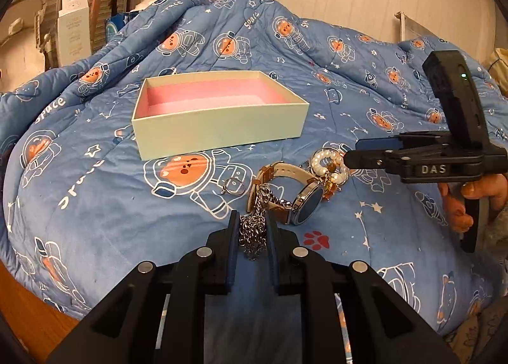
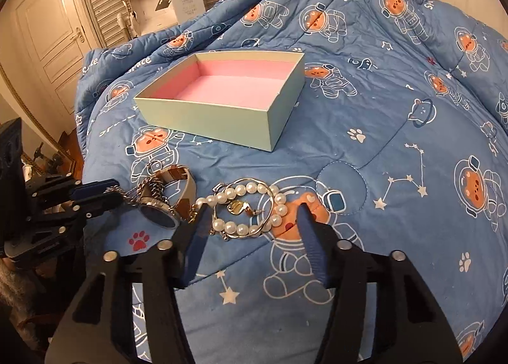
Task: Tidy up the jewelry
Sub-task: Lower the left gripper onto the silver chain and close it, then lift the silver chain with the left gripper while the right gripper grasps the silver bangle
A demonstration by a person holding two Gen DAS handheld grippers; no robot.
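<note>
The left hand-held gripper (image 1: 252,230) has its jaws drawn narrow on a bunched silver chain (image 1: 253,235) at the lower middle of the left wrist view; the pads look pressed on the links. The chain runs up into the pile, against the watch (image 1: 306,205) with its pale strap, so I would lift slowly and straight up, watching that the links do not drag the watch or the small ring (image 1: 234,187) along.

The right hand-held gripper (image 2: 254,224) stands half open astride the pearl bracelet (image 2: 250,210), its pads not pressing the beads. The bracelet carries a thin metal hoop and a charm; I would close low on the beads rather than the hoop, which seems likely to slip.

The open box (image 1: 219,138) with the pink lining sits empty at the upper middle, well apart from the pile.

Everything lies on a bed under a soft blue quilt (image 1: 95,205) printed with astronaut bears, lumpy and yielding. Behind are a white panelled door (image 2: 50,46), shelving and a white carton.
</note>
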